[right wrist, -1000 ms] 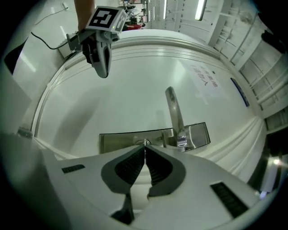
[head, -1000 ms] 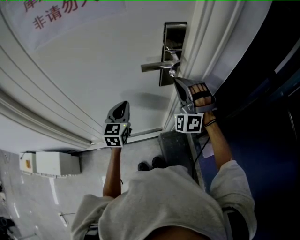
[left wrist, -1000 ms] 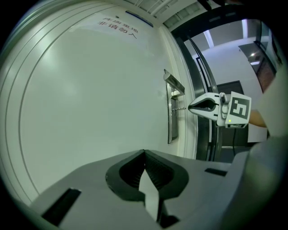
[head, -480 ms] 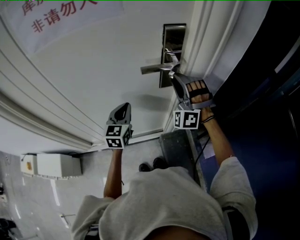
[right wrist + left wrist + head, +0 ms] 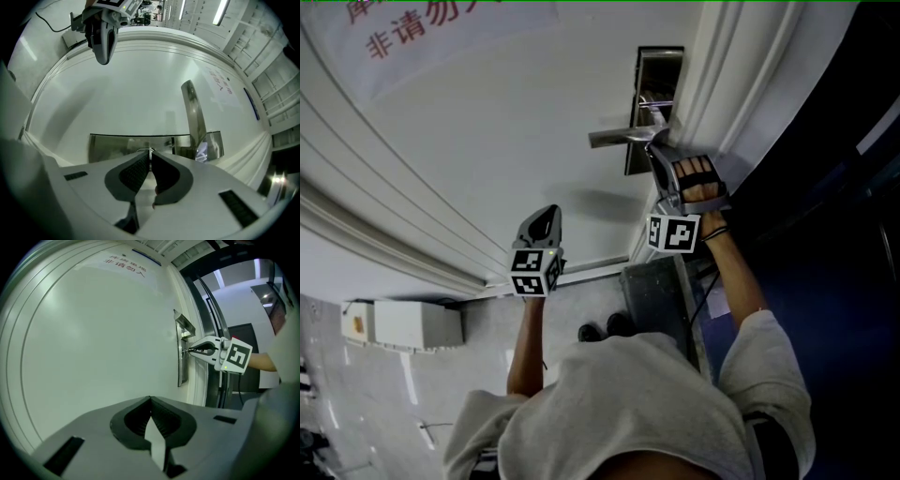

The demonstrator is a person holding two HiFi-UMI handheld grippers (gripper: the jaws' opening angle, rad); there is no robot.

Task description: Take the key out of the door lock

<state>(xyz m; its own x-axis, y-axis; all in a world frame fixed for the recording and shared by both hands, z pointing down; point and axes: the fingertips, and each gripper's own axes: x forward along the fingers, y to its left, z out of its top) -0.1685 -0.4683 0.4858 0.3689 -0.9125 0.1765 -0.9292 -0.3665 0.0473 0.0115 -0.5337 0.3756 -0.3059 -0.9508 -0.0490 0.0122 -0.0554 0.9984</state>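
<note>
The right gripper [image 5: 653,146] sits at the lock plate [image 5: 657,80], just under the lever handle [image 5: 622,137], its jaws pinched narrow on the key [image 5: 146,150], which pokes out of the plate. The left gripper [image 5: 545,213] hangs well below and left of the plate, facing the white door [image 5: 487,141], its jaws pressed together on nothing.

sign [image 5: 441,37] on the white door [image 5: 487,150], head view: red Chinese characters, lower row reads 非请勿 plus a fourth character cut off | upper row: cropped by the picture's top edge, unreadable | left gripper view: sign [image 5: 125,272] shows red rows, too small to read | right gripper view: sign [image 5: 219,86], red print, too small to read
</note>
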